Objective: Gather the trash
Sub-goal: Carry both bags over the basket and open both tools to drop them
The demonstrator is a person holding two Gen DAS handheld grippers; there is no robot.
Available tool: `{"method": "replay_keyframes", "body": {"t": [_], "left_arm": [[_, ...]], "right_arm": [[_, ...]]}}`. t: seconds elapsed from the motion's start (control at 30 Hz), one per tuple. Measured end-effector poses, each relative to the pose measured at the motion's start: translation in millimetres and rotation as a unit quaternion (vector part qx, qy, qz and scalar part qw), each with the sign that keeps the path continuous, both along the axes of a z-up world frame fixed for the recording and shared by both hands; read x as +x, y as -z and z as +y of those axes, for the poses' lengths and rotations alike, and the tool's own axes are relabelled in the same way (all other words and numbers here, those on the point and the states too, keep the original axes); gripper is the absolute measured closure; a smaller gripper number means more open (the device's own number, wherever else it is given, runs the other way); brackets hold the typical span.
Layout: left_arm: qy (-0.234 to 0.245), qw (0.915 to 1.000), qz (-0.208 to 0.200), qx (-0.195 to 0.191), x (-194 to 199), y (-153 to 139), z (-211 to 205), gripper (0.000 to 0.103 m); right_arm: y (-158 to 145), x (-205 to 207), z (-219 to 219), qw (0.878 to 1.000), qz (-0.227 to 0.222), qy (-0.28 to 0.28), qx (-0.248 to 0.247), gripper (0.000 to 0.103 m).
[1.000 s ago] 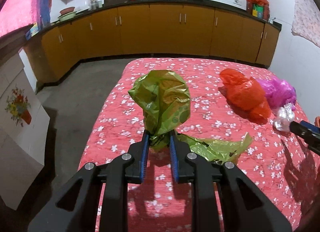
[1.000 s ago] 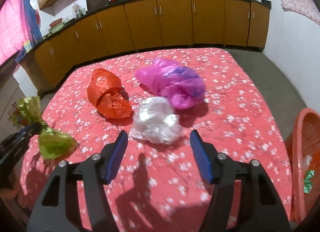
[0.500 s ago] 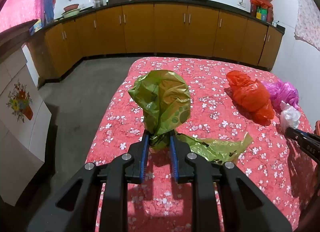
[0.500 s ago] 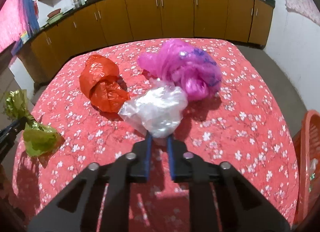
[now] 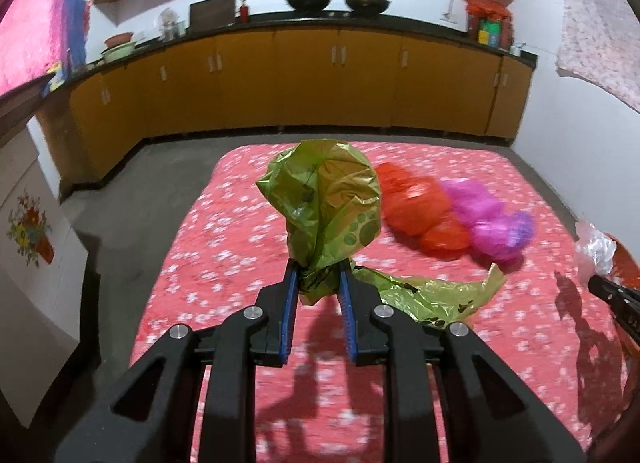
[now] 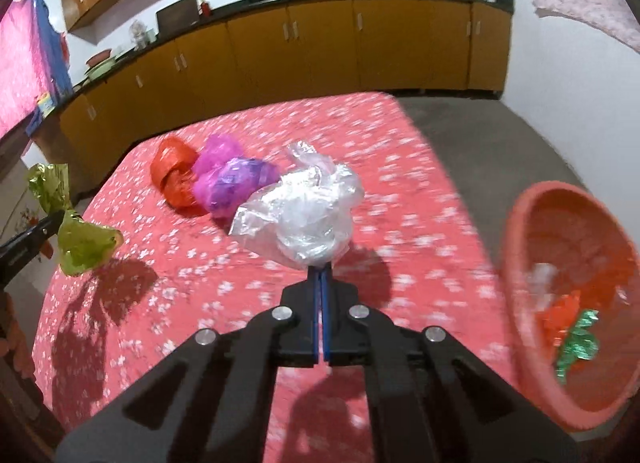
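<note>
My left gripper [image 5: 318, 283] is shut on a crumpled green plastic bag [image 5: 326, 207], lifted above the red flowered tablecloth [image 5: 224, 247]; its tail [image 5: 436, 299] trails down to the right. My right gripper [image 6: 320, 271] is shut on a clear plastic bag [image 6: 308, 219], held above the table. The same clear plastic bag [image 5: 596, 249] shows at the right edge of the left wrist view. An orange bag [image 6: 174, 173] and a pink-purple bag [image 6: 230, 179] lie on the cloth behind it. In the right wrist view the green plastic bag [image 6: 76, 231] hangs at the far left.
An orange basket [image 6: 520, 223] stands to the right of the table, with scraps of trash in it. Yellow cabinets [image 5: 304, 83] under a dark counter run along the far wall. Grey floor [image 5: 116, 207] lies left of the table and beyond it.
My right gripper closed on the clear bag, lifted it and swung right toward the orange basket. My left gripper rose and shifted with the green bag still pinched.
</note>
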State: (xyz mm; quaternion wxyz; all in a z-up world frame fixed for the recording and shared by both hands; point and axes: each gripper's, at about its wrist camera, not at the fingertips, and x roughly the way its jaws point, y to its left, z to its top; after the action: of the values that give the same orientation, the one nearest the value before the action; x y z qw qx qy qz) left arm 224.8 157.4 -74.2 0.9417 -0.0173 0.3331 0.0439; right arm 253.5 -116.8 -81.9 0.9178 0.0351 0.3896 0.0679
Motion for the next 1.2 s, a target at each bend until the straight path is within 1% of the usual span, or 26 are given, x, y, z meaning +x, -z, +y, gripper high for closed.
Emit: {"method": "replay_keyframes", "body": {"t": [0.1,0.3,0.5,0.8,1.2], "left_arm": [[0.019,0.9998,-0.007,-0.001,-3.3,-6.7,-21.6,0.083],[0.064,0.9978,-0.019,0.001,-8.8,-18.8,-68.7,0.083],[0.109,0.9936,-0.028,0.002,-8.8,-28.5,-115.8,0.083],[0.174,0.9842,-0.031,0.001,-9.3,-32.1,-178.3,0.083],[0.249,0.9681,-0.028,-0.001,-9.3,-29.4,-252.4,0.083]], "right_arm": [[-11.9,-13.0,-19.8,1.000,-0.013,0.017,-0.004,0.100],[-37.5,-43.4,-71.5,0.997,-0.038,0.068,-0.019,0.100],[-50.9,-57.4,-114.4,0.992,-0.048,0.113,-0.034,0.100],[-55.9,-73.1,-164.0,0.984,-0.047,0.166,-0.045,0.100],[-57.8,-86.5,-203.5,0.976,-0.050,0.204,-0.054,0.100]]}}
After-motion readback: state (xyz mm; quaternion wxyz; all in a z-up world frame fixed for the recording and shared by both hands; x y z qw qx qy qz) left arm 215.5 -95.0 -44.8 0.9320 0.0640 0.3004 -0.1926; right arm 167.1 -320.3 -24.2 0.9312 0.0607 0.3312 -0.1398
